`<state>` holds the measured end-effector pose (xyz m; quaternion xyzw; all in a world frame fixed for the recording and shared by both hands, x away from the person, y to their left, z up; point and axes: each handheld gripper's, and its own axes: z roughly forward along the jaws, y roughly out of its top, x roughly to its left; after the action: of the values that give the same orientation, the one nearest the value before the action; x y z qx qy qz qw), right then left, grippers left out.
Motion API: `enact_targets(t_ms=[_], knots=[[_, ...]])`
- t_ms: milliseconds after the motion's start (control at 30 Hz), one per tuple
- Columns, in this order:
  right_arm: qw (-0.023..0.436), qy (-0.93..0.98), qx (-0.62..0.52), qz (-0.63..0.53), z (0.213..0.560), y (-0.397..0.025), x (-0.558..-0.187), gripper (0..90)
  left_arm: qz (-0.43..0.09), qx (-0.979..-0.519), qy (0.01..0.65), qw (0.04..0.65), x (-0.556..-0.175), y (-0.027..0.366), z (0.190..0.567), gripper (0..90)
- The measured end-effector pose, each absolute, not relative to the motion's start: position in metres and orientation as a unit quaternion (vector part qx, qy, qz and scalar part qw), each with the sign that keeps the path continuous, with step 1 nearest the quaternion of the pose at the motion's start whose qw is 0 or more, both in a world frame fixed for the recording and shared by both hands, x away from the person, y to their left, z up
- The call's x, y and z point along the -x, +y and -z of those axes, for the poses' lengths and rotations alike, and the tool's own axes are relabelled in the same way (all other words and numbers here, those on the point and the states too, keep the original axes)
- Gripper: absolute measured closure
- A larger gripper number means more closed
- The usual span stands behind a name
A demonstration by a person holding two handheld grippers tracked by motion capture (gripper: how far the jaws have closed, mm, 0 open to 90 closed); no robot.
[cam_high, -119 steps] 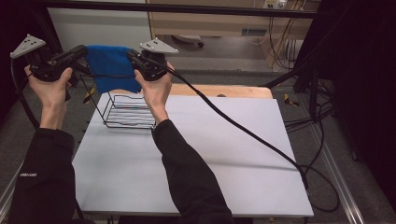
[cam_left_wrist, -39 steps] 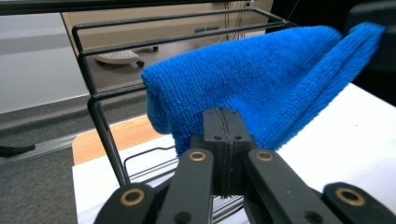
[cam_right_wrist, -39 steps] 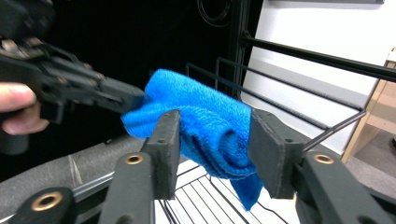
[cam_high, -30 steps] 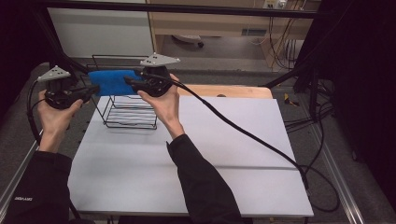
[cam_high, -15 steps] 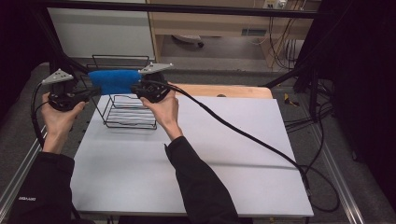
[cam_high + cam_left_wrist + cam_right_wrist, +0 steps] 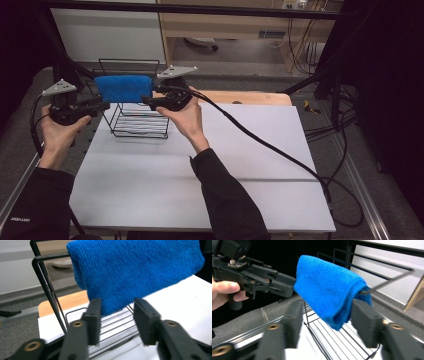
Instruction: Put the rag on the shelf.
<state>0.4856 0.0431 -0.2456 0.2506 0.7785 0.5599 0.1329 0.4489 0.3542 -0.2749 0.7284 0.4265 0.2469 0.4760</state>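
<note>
A folded blue towel [image 6: 123,88] hangs over the top bar of a black wire rack [image 6: 139,126] at the table's far left. My left gripper [image 6: 103,106] is at the towel's left end and my right gripper [image 6: 146,101] at its right end. In the left gripper view the towel [image 6: 135,272] drops a corner into the gap of the open left gripper [image 6: 117,321], and the rack's bar [image 6: 51,257] runs off to the left. In the right gripper view the towel [image 6: 327,290] hangs between the wide-open jaws of the right gripper [image 6: 328,323]. The left gripper [image 6: 259,280] shows beyond it, tips at the towel's edge.
The rack stands on a white tabletop [image 6: 200,185] with a wooden board [image 6: 250,97] behind it. The right gripper's black cable [image 6: 270,147] crosses the table to the right edge. More cables [image 6: 345,125] lie on the floor at the right.
Four seconds ago the towel was held higher between the two grippers. It has come down onto the rack's top bar, and both hands have sunk slightly in the last half second.
</note>
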Motion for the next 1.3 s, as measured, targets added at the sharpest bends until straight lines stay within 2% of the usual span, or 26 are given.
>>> enact_targets(t_ms=[200, 367, 633, 1300], knots=[[0.134, 0.783, -0.268, -0.545, 0.245, 0.020, -0.479, 22.5, -0.245, -0.736, 0.420, 0.471, -0.437, 0.348, 0.281, 39.0], [0.124, 0.783, -0.278, -0.542, 0.247, -0.003, -0.471, 13.8, -0.238, -0.747, 0.417, 0.461, -0.428, 0.341, 0.290, 27.5], [0.122, 0.794, -0.289, -0.522, 0.267, -0.036, -0.462, 8.2, -0.224, -0.755, 0.414, 0.456, -0.418, 0.325, 0.315, 12.6], [0.092, 0.804, -0.332, -0.485, 0.365, -0.140, -0.437, 2.2, -0.170, -0.783, 0.387, 0.455, -0.395, 0.277, 0.399, 10.3]])
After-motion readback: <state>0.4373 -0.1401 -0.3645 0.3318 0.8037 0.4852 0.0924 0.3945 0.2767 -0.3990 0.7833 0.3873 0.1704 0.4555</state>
